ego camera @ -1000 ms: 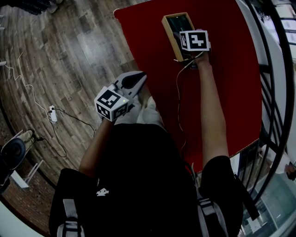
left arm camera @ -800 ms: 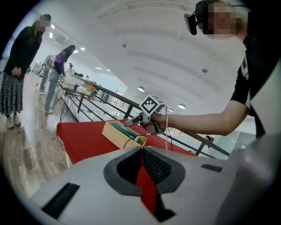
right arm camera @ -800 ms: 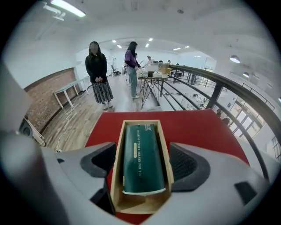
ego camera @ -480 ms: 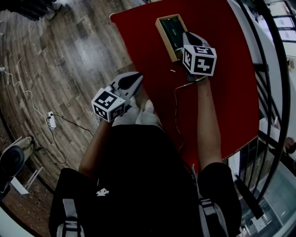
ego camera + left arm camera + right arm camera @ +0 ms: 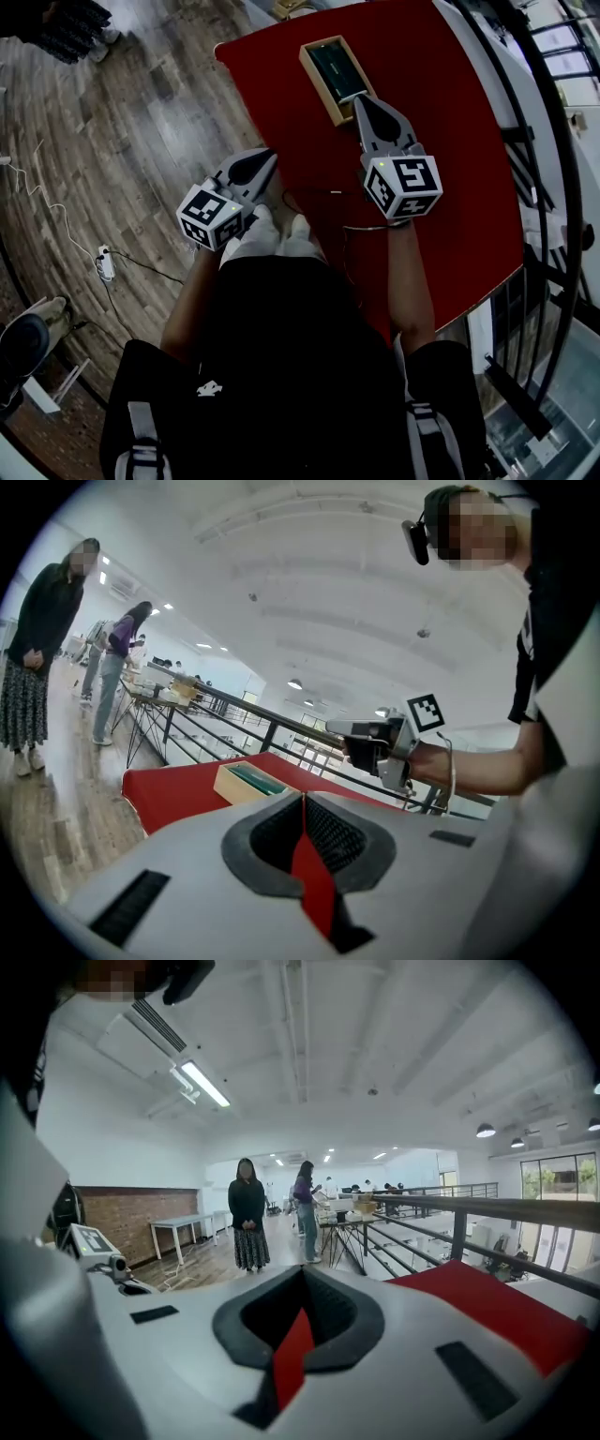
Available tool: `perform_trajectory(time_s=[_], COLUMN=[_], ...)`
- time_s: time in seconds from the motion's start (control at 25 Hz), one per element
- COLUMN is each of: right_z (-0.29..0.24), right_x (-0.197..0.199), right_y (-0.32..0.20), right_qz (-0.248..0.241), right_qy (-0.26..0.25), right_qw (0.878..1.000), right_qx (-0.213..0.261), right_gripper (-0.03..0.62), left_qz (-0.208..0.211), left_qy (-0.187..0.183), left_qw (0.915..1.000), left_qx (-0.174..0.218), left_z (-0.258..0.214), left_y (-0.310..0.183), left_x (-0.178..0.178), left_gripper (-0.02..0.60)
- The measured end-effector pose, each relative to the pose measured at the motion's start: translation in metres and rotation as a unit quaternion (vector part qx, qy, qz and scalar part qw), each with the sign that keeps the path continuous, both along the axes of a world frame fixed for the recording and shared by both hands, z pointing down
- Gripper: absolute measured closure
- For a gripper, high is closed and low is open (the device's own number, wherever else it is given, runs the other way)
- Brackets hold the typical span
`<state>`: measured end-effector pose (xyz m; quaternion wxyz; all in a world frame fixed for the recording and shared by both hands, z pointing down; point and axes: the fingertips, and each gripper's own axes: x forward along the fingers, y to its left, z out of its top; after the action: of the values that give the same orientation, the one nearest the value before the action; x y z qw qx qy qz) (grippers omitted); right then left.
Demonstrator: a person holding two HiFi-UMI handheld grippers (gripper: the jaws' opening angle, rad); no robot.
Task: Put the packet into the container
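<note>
Though dim within the container (image 5: 317, 82), packet (image 5: 338, 67) dark green; left gripper (image 5: 265, 157) and right gripper (image 5: 360, 99) jaws clenched, empty.

No words, numbers or brand names can be read anywhere from where I stand. The only marks are black-and-white square patterns, without letters, on the cube (image 5: 211, 217) of the left gripper (image 5: 268, 157) and on the like cube (image 5: 403, 186) of the right gripper (image 5: 360, 101). A small white emblem (image 5: 207, 389) sits on the person's dark top, too small to make out.
</note>
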<state>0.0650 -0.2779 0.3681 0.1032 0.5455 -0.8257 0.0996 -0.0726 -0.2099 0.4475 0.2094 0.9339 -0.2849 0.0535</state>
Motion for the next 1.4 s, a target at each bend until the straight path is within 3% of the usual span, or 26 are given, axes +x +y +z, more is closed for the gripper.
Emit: perform_trajectory(time_s=[0.48,0.72,1.4], right_z=[-0.033,-0.052,-0.045], right_x=[-0.016,-0.031,-0.034], right_y=[0.076,0.103,0.116], right_qz=[-0.003,-0.031,-0.036], right_qy=[-0.084,-0.103,-0.100], right_qw=[0.995,0.989,0.990], right_qx=[0.060,0.097,0.098], right_gripper=[0.572,0.572,0.572], left_qz=[0.012,0.007,0.006], left_qy=[0.010,0.013,0.011], left_qw=[0.9992,0.9984,0.9970], left_qx=[0.036,0.054,0.076], left_z=[-0.043,-0.062,-0.078], left_y=[0.031,0.041,0.047], left_x=[0.002,-0.005,-0.002], left_gripper=[0.568,0.568,0.568])
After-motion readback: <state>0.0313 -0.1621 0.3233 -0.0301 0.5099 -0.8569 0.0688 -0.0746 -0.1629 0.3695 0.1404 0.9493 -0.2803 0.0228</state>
